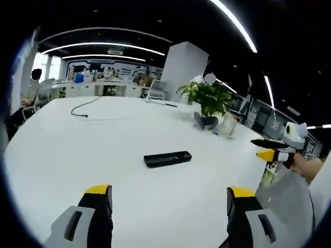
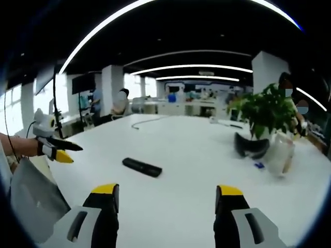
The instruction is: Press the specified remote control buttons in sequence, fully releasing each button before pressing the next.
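Both grippers hover above the white table [image 1: 62, 155] with nothing between their jaws: the left gripper [image 1: 169, 199] stands wide apart, and so does the right gripper [image 2: 167, 199], likely held back so the workspace stays in sight before a first press. The remote control [image 1: 167, 158] lies flat at twelve o'clock from the left jaws, untouched. A potted plant [image 1: 208, 101] stands farther off, around one o'clock.

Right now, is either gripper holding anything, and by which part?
Nothing is held. The left gripper and right gripper both stand open and empty above the white table; the black remote lies on it untouched.
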